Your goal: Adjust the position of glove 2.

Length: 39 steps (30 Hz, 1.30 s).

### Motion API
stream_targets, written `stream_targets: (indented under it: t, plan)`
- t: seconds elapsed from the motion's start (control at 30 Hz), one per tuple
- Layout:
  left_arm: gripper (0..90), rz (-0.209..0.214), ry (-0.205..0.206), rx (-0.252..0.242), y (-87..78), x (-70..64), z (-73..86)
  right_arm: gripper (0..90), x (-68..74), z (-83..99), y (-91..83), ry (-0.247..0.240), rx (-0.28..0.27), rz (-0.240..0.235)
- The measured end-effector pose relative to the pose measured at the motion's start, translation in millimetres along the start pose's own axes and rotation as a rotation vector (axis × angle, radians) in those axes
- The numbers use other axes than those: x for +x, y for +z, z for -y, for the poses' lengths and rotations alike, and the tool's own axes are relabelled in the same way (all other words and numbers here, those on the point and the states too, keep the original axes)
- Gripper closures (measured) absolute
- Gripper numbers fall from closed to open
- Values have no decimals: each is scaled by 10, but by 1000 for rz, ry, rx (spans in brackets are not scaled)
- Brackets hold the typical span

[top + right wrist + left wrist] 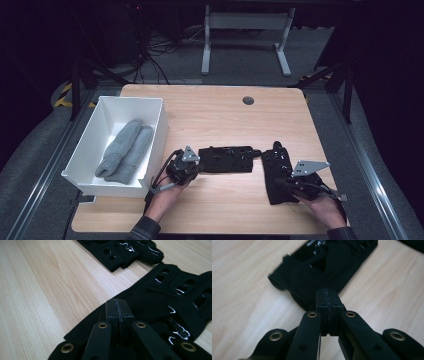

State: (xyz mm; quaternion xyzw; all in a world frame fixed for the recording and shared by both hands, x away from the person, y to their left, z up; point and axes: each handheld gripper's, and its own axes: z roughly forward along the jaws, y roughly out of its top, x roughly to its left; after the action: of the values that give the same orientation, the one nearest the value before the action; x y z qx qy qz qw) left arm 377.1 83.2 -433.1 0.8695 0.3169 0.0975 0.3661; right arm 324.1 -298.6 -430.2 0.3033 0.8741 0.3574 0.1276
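Both grippers were clamped: left gripper on the cuff of one black glove, right gripper on the other glove, both flat on the surface. Likely next: lift and carry them toward the white bin beside the left gripper.

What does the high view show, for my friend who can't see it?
Two hands each hold a hand-held gripper shut on a black glove on a wooden table: the left gripper on the left glove, the right gripper on the right glove. A white bin at the left holds two grey mittens.
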Motion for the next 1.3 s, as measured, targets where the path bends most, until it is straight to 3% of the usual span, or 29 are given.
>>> stream_targets:
  t: [0.27,0.37,0.47,0.77,1.1,1.3]
  plan:
    - [900,-29,-26,20,276,235,-314,900,-60,53,-54,14,1,20]
    - [900,-33,-41,27,386,295,-341,900,-72,72,-61,17,7,24]
    - [900,-44,-44,85,548,313,-309,900,-86,97,-86,20,7,29]
    - [900,-31,-35,154,417,180,-226,900,-138,163,-139,36,16,53]
    - [900,84,-21,175,236,6,-20,900,-190,236,-114,47,53,52]
    - [899,144,9,174,197,-192,62,900,-199,248,-92,51,65,49]
